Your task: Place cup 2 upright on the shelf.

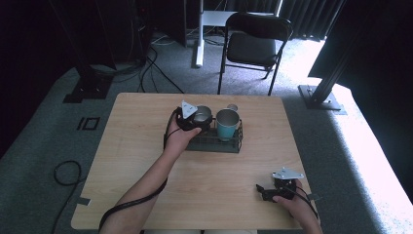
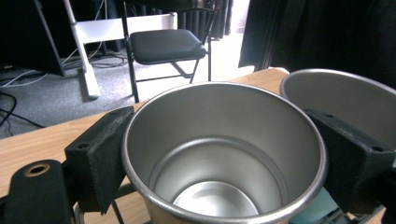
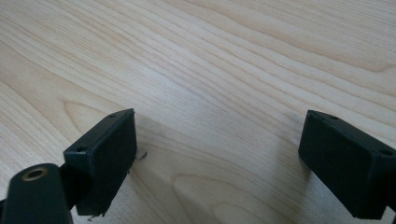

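— Fingers of the left gripper are sitting one on each side of a steel cup, aren't they?

— Yes. In the left gripper view the left pad is pressing against the cup's outer wall, and the right pad is lying against the opposite wall, so the jaws are clamping the cup between them. The cup is standing upright with its mouth open, and nothing is lying inside it; the bare metal bottom is showing.

— What is sitting beside it?

— A second cup is standing just beyond the right pad, its rim almost touching the held one. In the high view that one is looking teal on the outside, and I cannot tell what, if anything, is lying in it. Both cups are standing in a dark wire basket on the wooden table, with the left gripper reaching in from the basket's near left side.

— And the right gripper?

— Its jaws are standing wide apart, gripping nothing. Between its pads bare wood grain is showing, and the pads are hovering close over the tabletop. In the high view the right gripper is sitting near the table's near right corner, well apart from the basket and both cups
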`<state>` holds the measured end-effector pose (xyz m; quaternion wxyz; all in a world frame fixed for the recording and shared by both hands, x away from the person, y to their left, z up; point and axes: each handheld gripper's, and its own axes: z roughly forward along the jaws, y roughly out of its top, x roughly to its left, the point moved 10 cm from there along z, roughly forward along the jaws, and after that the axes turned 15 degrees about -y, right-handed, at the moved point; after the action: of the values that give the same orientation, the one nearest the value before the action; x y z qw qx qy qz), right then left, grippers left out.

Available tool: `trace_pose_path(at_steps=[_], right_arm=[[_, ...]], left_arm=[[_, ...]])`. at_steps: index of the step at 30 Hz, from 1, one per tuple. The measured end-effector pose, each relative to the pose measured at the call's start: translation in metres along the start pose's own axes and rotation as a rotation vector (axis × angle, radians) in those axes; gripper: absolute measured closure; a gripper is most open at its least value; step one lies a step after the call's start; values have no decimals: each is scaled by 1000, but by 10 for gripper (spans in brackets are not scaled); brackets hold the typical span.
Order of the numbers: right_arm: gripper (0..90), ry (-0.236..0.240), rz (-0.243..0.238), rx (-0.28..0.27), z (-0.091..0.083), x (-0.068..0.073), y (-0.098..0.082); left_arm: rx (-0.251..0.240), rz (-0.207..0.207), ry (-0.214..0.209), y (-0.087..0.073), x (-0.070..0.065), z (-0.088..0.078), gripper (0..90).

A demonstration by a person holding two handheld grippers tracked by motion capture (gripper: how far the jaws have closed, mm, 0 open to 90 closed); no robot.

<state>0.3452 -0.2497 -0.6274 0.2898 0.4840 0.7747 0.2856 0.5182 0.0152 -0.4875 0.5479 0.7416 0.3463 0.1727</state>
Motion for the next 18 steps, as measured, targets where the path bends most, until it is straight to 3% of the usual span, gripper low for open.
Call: trace_pose_path(at_steps=[11,18], right_arm=[[109,0,0,0,0,0,0],[109,0,-1,0,0,0,0]], left_arm=[[18,-14,-1,-16,5,9,140],[25,15,6,-21,4,12,139]])
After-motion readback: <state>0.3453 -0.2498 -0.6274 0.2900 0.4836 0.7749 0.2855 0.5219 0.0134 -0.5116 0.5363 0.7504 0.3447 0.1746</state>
